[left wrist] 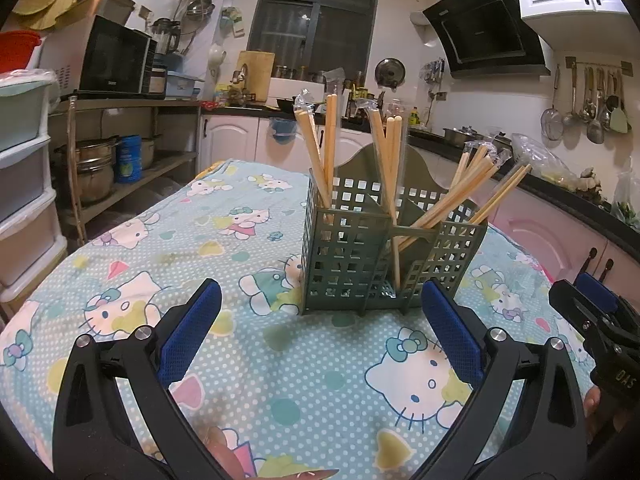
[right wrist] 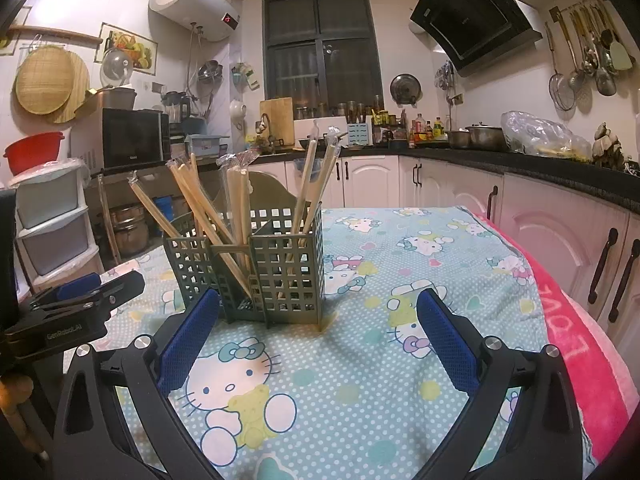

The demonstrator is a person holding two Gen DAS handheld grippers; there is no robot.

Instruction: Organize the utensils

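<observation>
A green lattice utensil holder (left wrist: 360,256) stands on the table with the Hello Kitty cloth (left wrist: 168,272). Several wrapped pairs of wooden chopsticks (left wrist: 326,148) lean upright in its compartments. My left gripper (left wrist: 320,304) is open and empty, just in front of the holder. My right gripper (right wrist: 318,316) is open and empty, with the holder (right wrist: 256,276) ahead to its left and chopsticks (right wrist: 200,204) sticking out of it. Each gripper shows in the other's view, the right one at the right edge (left wrist: 588,304) and the left one at the left edge (right wrist: 88,292).
Kitchen counters with white cabinets (right wrist: 440,184) run behind and to the right of the table. A shelf with a microwave (left wrist: 116,60) and pots stands to the left, beside plastic drawers (left wrist: 24,184). A pink blanket (right wrist: 580,340) covers the table's right edge.
</observation>
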